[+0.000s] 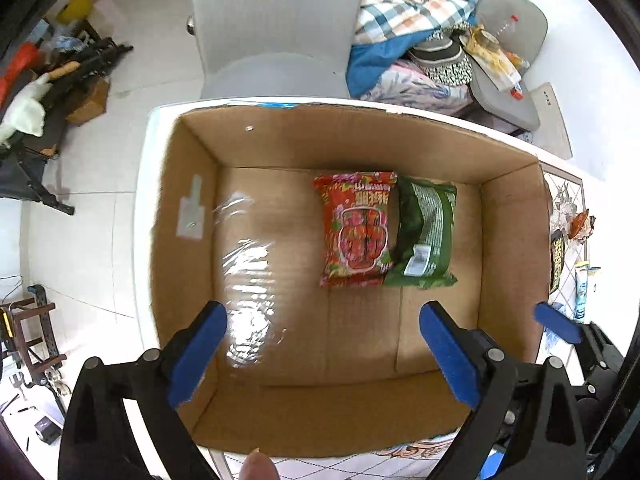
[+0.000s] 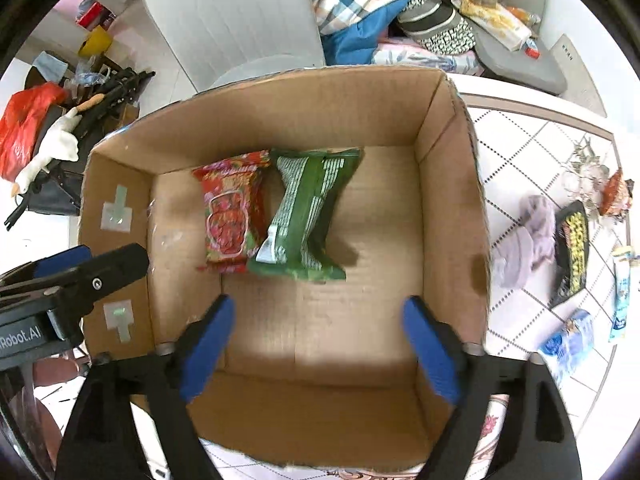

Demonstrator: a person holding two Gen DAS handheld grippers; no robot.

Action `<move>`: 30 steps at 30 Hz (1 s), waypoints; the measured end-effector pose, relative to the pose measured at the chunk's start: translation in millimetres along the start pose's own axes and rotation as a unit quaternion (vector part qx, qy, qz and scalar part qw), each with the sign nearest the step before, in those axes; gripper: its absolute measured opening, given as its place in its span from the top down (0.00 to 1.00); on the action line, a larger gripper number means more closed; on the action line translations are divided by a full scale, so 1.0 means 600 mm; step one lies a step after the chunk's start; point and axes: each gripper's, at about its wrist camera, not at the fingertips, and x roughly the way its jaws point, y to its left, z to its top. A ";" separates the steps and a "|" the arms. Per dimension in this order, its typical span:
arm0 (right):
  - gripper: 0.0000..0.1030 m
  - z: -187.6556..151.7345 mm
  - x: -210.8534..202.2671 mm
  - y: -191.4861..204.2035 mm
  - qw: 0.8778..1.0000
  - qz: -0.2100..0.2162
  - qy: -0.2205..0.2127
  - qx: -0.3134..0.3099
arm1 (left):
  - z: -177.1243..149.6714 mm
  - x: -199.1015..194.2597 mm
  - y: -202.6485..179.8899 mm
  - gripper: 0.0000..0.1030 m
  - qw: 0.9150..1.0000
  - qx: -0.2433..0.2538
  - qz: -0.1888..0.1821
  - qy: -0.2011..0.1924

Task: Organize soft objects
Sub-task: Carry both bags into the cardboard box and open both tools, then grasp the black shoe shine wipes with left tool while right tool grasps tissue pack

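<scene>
A red, flower-printed plastic snack packet (image 1: pixel 356 229) and a green plastic snack packet (image 1: pixel 425 233) lie flat, side by side and touching, on the floor of an open brown cardboard box (image 1: pixel 188 200) — ahead of both grippers, towards the far wall of the box. From the left gripper (image 1: pixel 322 354) the red packet sits just beyond the gap between the blue-padded fingers (image 1: pixel 196 354) and the green one lies ahead to the right; from the right gripper (image 2: pixel 320 346) both packets lie ahead and to the left, the green one nearer the middle. Both grippers hang above the near part of the box with their fingers spread wide and nothing between them. A patch of clear, shiny tape (image 1: pixel 248 280) runs along the box floor ahead of the left gripper's left finger, and grey tape patches (image 2: pixel 117 213) are stuck to the box's left wall. The left gripper shows at the left edge of the right wrist view, beside that wall. Outside the box, off to the right of the right gripper, the patterned white tabletop (image 2: pixel 532 148) carries more soft things: a crumpled lilac cloth (image 2: pixel 520 240), a black packet with yellow lettering (image 2: pixel 574 248), a blue and white wrapped packet (image 2: pixel 570 340) nearer, and an orange-red wrapper (image 2: pixel 616 194) farther off. Beyond the box stands a white chair (image 2: pixel 232 20) — and to its right a heap of checked and blue bedding (image 2: pixel 360 4).
</scene>
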 end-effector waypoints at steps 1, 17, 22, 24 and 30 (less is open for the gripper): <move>0.00 -0.010 -0.009 0.003 1.000 -0.009 -0.009 -0.006 | -0.008 -0.006 0.000 0.04 1.000 0.001 0.006 -0.007; 0.00 -0.190 -0.204 0.001 0.995 -0.023 -0.092 -0.017 | -0.183 -0.168 -0.021 0.04 0.992 0.014 0.051 -0.116; 0.00 -0.220 -0.265 -0.012 0.993 -0.014 -0.119 -0.014 | -0.216 -0.214 -0.042 0.04 0.989 0.024 0.051 -0.136; 0.00 -0.230 -0.287 -0.017 0.992 -0.004 -0.127 -0.015 | -0.224 -0.228 -0.050 0.04 0.988 0.023 0.052 -0.142; 0.00 -0.243 -0.319 -0.062 0.991 0.039 -0.130 -0.001 | -0.227 -0.250 -0.110 0.04 0.988 0.025 0.037 -0.145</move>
